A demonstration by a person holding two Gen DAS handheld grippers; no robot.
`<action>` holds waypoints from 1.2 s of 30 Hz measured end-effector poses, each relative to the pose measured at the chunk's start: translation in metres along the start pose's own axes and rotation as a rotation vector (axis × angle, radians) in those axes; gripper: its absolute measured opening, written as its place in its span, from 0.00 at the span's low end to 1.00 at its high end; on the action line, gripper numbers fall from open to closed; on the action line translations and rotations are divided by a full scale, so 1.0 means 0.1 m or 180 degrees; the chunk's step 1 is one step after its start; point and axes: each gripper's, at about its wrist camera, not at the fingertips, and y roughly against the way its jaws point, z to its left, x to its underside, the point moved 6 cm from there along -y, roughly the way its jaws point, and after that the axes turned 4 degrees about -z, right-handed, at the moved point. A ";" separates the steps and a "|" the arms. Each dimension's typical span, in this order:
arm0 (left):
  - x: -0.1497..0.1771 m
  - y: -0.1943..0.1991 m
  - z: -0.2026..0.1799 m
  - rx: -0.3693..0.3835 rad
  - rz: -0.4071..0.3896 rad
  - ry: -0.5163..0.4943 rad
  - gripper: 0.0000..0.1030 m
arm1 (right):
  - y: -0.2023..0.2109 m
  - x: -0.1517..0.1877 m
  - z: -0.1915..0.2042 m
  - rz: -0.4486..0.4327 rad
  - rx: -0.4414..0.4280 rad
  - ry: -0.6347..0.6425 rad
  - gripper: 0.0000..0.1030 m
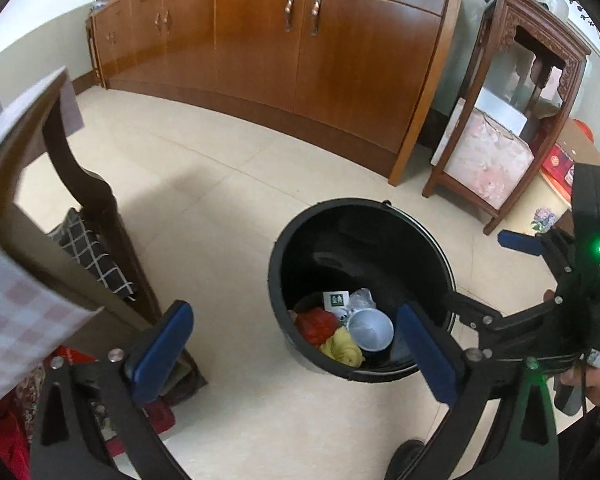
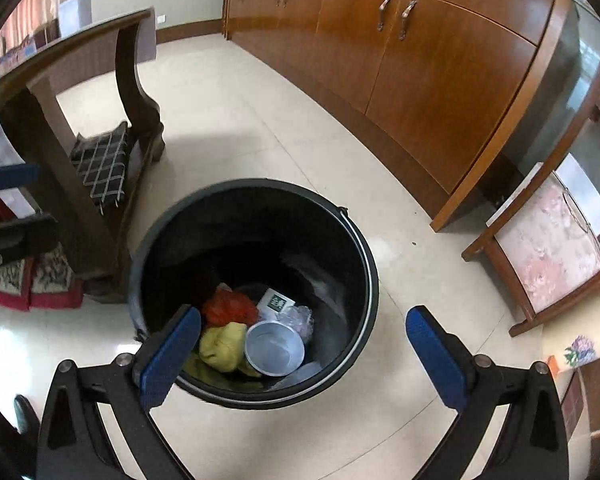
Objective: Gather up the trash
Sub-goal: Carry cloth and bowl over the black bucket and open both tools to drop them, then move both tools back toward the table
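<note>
Both tools released, nothing between pads: left tool [image 1: 300, 354], right tool [image 2: 304, 354]. Black trash bin [image 2: 356, 240] sits on the floor directly below and ahead; crumpled wrappers and a paper cup [image 2: 274, 346] lie inside. Judgement: drop complete; lift both tools straight up clear of the rim before swinging toward the desk.

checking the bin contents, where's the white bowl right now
In both wrist views the white bowl lies inside the black bin, beside the yellow wad.
</note>
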 end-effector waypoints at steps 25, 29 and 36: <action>-0.03 1.01 0.56 -0.0484 -0.0566 0.0247 1.00 | 1.07 -0.50 0.57 -0.0581 -0.0263 -0.0280 1.00; -0.03 1.23 0.71 -0.0576 -0.0677 0.0332 1.00 | 1.23 -0.62 0.73 -0.0699 -0.0333 -0.0221 1.00; -0.04 1.59 0.99 -0.0760 -0.0875 0.0501 1.00 | 1.51 -0.88 1.02 -0.0911 -0.0476 -0.0137 1.00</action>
